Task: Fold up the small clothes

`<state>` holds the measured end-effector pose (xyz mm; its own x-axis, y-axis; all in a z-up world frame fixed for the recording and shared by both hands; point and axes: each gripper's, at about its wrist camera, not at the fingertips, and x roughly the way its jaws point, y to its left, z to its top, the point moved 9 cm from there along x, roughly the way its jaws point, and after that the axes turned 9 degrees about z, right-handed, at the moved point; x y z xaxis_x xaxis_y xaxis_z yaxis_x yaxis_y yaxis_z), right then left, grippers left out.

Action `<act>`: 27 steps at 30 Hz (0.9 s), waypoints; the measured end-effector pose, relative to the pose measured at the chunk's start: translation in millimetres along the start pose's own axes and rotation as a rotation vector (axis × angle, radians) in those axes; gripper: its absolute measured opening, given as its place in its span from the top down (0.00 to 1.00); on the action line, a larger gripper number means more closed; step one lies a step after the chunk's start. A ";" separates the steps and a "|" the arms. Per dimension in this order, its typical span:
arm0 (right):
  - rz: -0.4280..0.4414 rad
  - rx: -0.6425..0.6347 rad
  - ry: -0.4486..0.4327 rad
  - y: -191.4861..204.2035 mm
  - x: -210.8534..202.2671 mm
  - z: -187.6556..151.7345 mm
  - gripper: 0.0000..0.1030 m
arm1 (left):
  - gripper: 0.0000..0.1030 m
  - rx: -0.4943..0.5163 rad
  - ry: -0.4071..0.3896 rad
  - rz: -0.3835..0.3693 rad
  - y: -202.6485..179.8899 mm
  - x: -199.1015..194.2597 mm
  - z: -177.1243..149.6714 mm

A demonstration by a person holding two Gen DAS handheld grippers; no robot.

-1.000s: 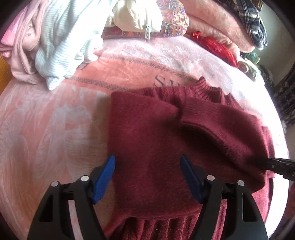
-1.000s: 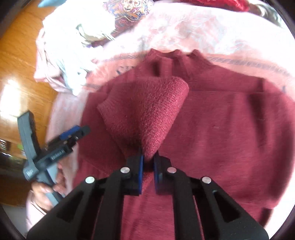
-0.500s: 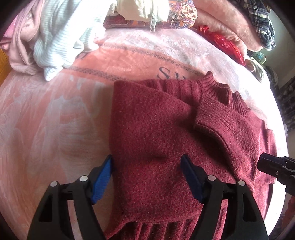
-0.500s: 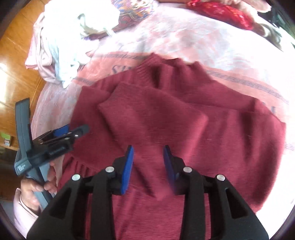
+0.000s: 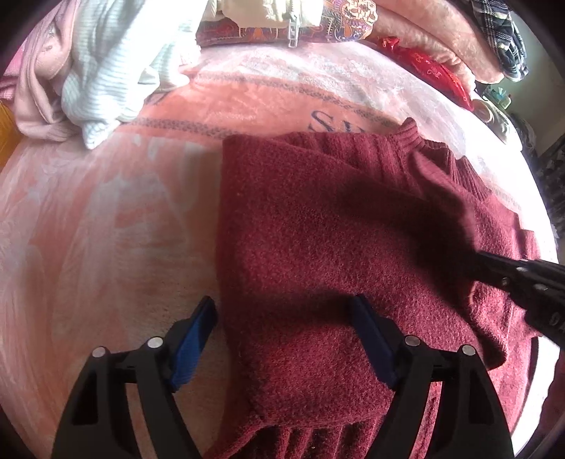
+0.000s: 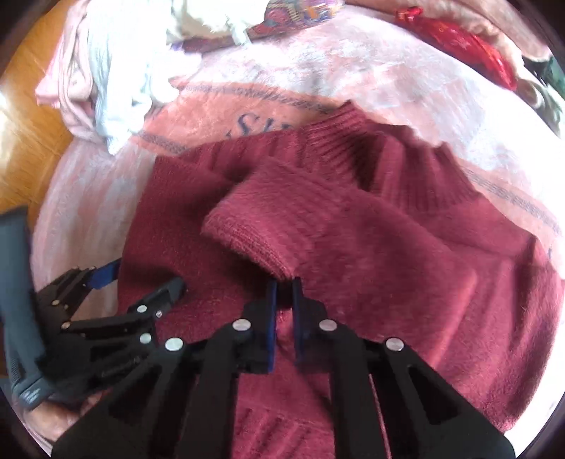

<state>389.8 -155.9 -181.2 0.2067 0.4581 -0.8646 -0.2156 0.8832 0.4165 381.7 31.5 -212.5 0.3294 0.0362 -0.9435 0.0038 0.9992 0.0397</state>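
A dark red knitted sweater (image 5: pixel 317 229) lies spread on the pink blanket (image 5: pixel 106 229), collar towards the far side. My left gripper (image 5: pixel 282 303) hovers over its folded left edge; the jaws are opening, and the fabric lies under them, not pinched. In the right wrist view my right gripper (image 6: pixel 282 286) is shut on the sweater's sleeve just behind the ribbed cuff (image 6: pixel 254 240), which stands up off the sweater (image 6: pixel 406 282). The left gripper (image 6: pixel 146 275) shows there at the lower left. The right gripper (image 5: pixel 494 264) enters the left wrist view from the right, with a raised fold of sleeve at its tips.
A heap of white and pale pink clothes (image 5: pixel 95 70) sits at the blanket's far left. Along the far edge lie a patterned cloth (image 5: pixel 346 14), a red item (image 5: pixel 430 70) and a plaid garment (image 5: pixel 501 35). Wooden floor (image 6: pixel 28 141) shows beyond the bed's left side.
The right gripper let the sleeve drop flat and opened, then shut again near the cuff and raised it. The left gripper's jaws widened a little over the sweater's edge.
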 end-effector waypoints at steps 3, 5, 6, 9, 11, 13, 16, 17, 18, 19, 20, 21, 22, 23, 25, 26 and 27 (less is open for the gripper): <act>0.078 0.072 -0.053 -28.7 -41.1 -5.1 0.94 | 0.22 -0.001 -0.001 0.015 0.0 0.2 -0.4; 0.078 0.107 -0.078 -56.8 -67.7 -13.9 0.94 | 0.22 0.007 -0.006 0.036 -2.8 -0.2 0.8; 0.073 0.123 -0.081 -71.1 -77.6 -19.5 0.94 | 0.22 0.011 -0.010 0.045 -3.5 -0.3 1.3; 0.029 0.173 -0.088 -119.4 -101.5 -38.8 0.94 | 0.22 0.020 -0.024 0.077 -7.2 0.1 4.0; -0.004 0.213 -0.080 -152.3 -109.3 -56.1 0.93 | 0.22 0.021 -0.031 0.098 -10.9 0.7 6.2; 0.005 0.251 -0.052 -174.7 -109.6 -73.4 0.91 | 0.22 0.025 -0.038 0.119 -13.1 0.1 7.6; 0.009 0.285 -0.019 -199.8 -110.5 -93.7 0.84 | 0.22 0.032 -0.042 0.146 -15.7 -0.9 9.4; 0.010 0.289 -0.017 -205.0 -113.7 -99.1 0.76 | 0.22 0.027 -0.038 0.147 -15.4 -1.8 10.5; 0.008 0.290 -0.015 -208.6 -116.1 -102.2 0.73 | 0.22 0.021 -0.038 0.142 -14.7 -3.3 11.5; 0.010 0.293 -0.023 -212.1 -120.7 -102.3 0.69 | 0.22 0.014 -0.045 0.132 -15.2 -6.0 13.9; 0.010 0.292 -0.042 -214.8 -126.2 -100.6 0.66 | 0.22 0.007 -0.053 0.128 -14.3 -8.4 15.3; 0.007 0.288 -0.060 -217.4 -130.8 -98.9 0.63 | 0.22 0.001 -0.062 0.130 -14.6 -10.1 17.6; 0.006 0.285 -0.080 -218.6 -134.3 -95.2 0.61 | 0.22 -0.003 -0.070 0.135 -15.9 -10.9 19.1; 0.012 0.290 -0.095 -219.8 -134.6 -90.2 0.61 | 0.22 -0.005 -0.074 0.141 -17.3 -10.8 19.7; 0.029 0.306 -0.105 -222.0 -131.4 -84.0 0.60 | 0.22 -0.009 -0.085 0.144 -21.3 -9.7 19.5; 0.032 0.313 -0.099 -223.4 -127.2 -82.1 0.60 | 0.22 -0.006 -0.086 0.145 -24.0 -8.9 19.1; 0.029 0.320 -0.091 -224.8 -122.6 -79.7 0.60 | 0.22 0.003 -0.087 0.149 -26.4 -7.9 18.1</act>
<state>336.9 -418.6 -191.2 0.2924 0.4779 -0.8283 0.0850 0.8498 0.5202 396.0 4.5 -200.1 0.4072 0.1820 -0.8950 -0.0486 0.9829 0.1777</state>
